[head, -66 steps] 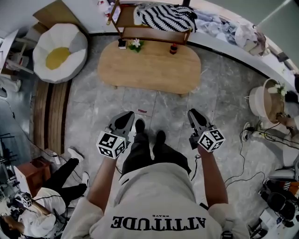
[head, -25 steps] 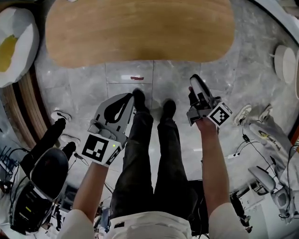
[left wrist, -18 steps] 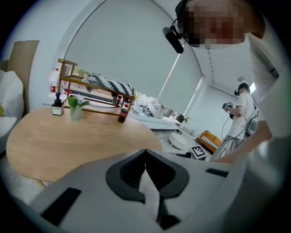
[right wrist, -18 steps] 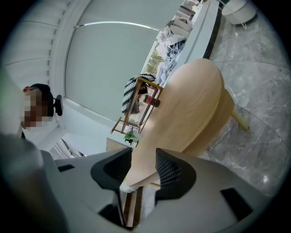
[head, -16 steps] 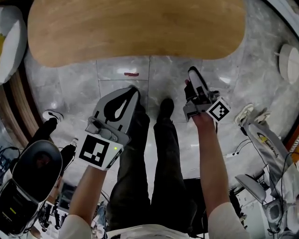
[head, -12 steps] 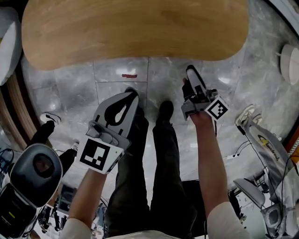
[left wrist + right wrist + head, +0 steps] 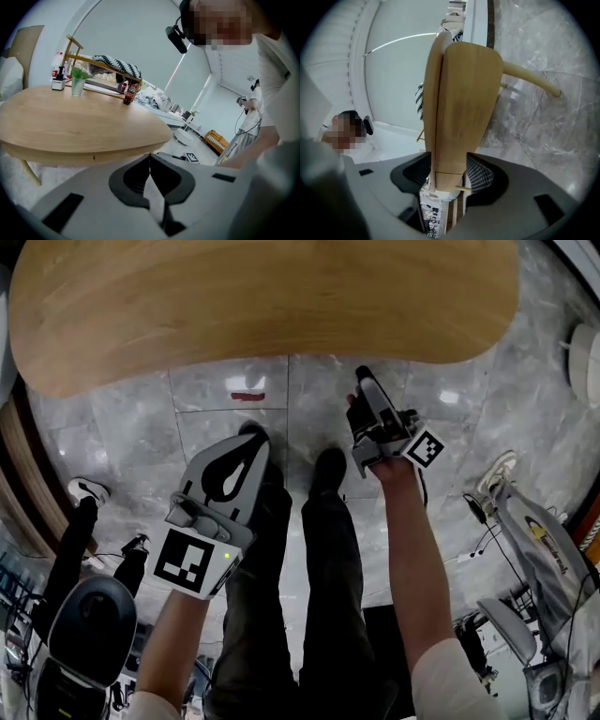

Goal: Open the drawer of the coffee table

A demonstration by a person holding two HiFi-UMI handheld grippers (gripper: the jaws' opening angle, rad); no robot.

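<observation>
Left hand-held gripper (image 7: 150, 157) closed, empty. Right hand-held gripper (image 7: 447, 161) has jaws just widening, framing the counter (image 7: 262, 296) edge at 12 o'clock, untouched. Drawer (image 7: 454, 140) is likely rigid, smooth wood; pinch its lip.

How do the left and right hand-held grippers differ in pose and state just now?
The left hand-held gripper has its jaws shut, tips meeting; the right hand-held gripper has its jaws apart, having just been opening. The left lies flat, broad face up; the right is rolled onto its side. Nothing stands between the left's jaws; the table edge shows in the right's gap. Both face the table and grip nothing.
</observation>
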